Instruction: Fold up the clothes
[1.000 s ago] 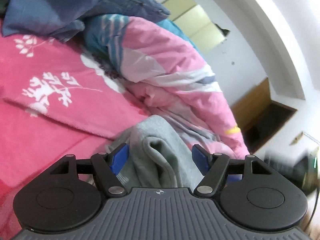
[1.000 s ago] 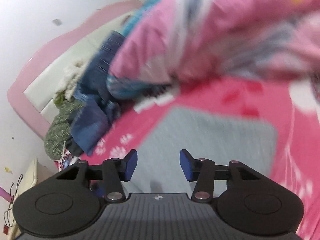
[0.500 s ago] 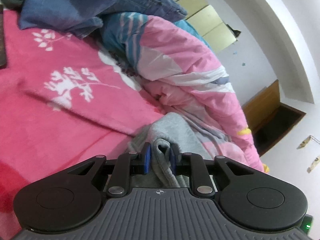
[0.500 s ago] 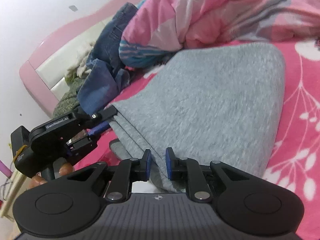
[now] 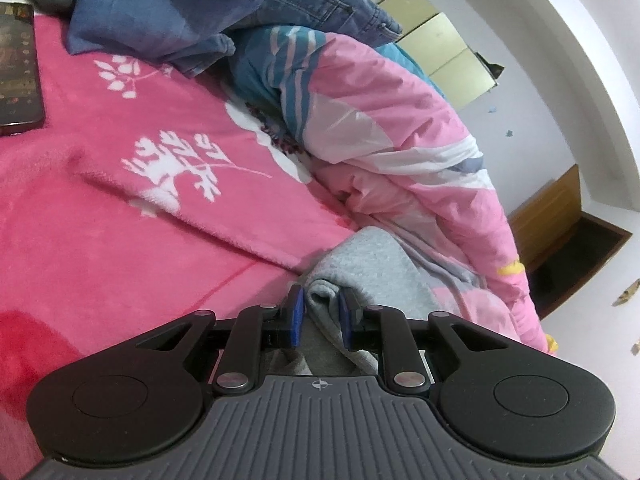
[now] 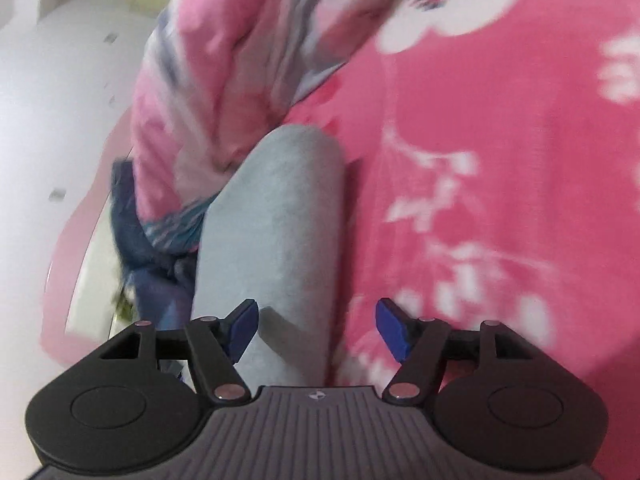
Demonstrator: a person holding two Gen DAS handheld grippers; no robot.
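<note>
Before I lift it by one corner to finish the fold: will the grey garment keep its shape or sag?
Probably sag. The grey garment bunches into a soft roll between the left gripper pads, so it looks floppy. Its fleecy surface should grip well. The right gripper is opening, so one end may droop.

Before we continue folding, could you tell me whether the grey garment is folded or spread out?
Folded: the grey garment lies as a narrow doubled strip.

No readable text or labels.
</note>
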